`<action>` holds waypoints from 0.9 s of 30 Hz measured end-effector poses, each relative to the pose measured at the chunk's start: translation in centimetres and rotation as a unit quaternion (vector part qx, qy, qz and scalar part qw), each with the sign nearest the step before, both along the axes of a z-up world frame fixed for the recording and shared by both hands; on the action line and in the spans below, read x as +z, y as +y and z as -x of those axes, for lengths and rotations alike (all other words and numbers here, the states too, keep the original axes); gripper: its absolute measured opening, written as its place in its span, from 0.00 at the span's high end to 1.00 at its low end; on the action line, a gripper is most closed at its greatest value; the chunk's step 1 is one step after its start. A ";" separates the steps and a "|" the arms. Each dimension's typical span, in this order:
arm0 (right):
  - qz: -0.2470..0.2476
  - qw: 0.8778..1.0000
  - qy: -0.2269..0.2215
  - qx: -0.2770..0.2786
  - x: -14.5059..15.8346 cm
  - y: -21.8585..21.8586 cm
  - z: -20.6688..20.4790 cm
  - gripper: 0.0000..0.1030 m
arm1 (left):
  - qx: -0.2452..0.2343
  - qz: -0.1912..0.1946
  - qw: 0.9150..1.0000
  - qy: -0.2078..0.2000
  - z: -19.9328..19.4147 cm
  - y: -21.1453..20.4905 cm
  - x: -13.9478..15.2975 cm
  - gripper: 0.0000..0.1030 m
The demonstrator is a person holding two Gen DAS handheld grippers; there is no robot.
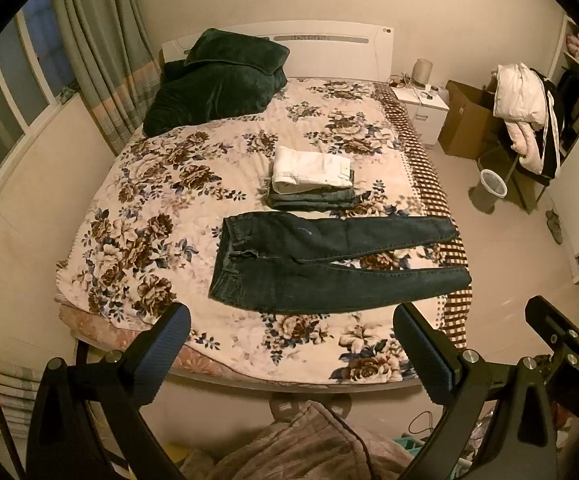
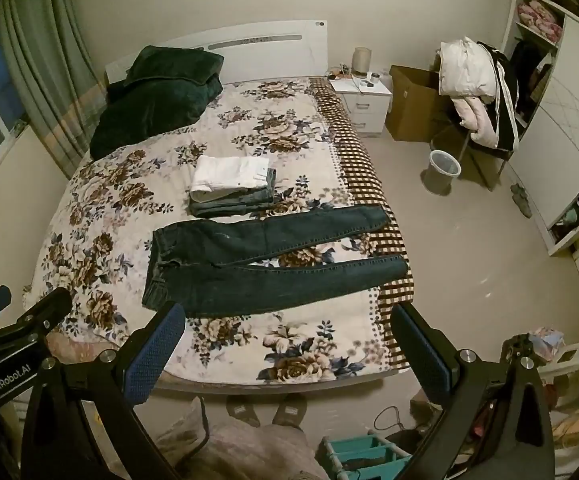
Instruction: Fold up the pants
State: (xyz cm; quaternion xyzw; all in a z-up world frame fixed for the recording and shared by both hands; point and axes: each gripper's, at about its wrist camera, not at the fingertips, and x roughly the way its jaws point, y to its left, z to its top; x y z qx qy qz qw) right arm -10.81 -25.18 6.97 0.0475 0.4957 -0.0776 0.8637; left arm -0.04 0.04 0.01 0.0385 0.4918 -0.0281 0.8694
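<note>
Dark blue jeans (image 1: 329, 268) lie flat on the floral bedspread, waistband to the left, both legs spread apart toward the right edge; they also show in the right wrist view (image 2: 265, 268). My left gripper (image 1: 291, 320) is open and empty, held above the near bed edge, short of the jeans. My right gripper (image 2: 287, 320) is open and empty too, at the same height, near the jeans' lower leg. The right gripper shows at the right edge of the left wrist view (image 1: 561, 328), and the left gripper shows at the left edge of the right wrist view (image 2: 21, 316).
A stack of folded pants, white on top (image 1: 311, 178), sits behind the jeans. Dark green pillows (image 1: 217, 80) lie at the headboard. A white nightstand (image 1: 423, 108), cardboard box (image 1: 465, 120), bin (image 1: 489, 190) and a chair with clothes (image 1: 525, 112) stand right of the bed (image 1: 225, 344).
</note>
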 end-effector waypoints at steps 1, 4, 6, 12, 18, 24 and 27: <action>-0.001 1.000 0.001 0.000 0.0 0.0 0.0 0.00 | 0.000 0.000 1.000 0.000 0.0 0.0 0.0 0.00; -0.001 1.000 0.000 0.001 0.1 0.0 0.2 0.00 | -0.001 0.001 1.000 0.000 0.0 0.0 0.0 0.00; -0.002 1.000 0.000 0.000 0.0 0.0 0.3 0.00 | 0.000 0.001 1.000 -0.001 0.0 0.1 0.0 0.00; -0.001 1.000 -0.001 0.001 -0.1 0.0 0.4 0.00 | 0.000 0.002 1.000 -0.001 0.0 0.1 0.0 0.00; -0.003 1.000 0.000 0.002 -0.1 0.0 0.4 0.00 | -0.001 0.003 1.000 0.000 -0.2 -1.3 -0.2 0.00; -0.006 1.000 0.000 0.002 0.3 -0.1 0.1 0.00 | 0.001 0.005 1.000 -0.001 -0.3 -1.3 -0.2 0.00; -0.005 1.000 -0.001 0.001 0.4 -0.1 0.0 0.00 | 0.000 0.005 1.000 -0.001 -0.3 -1.3 -0.2 0.00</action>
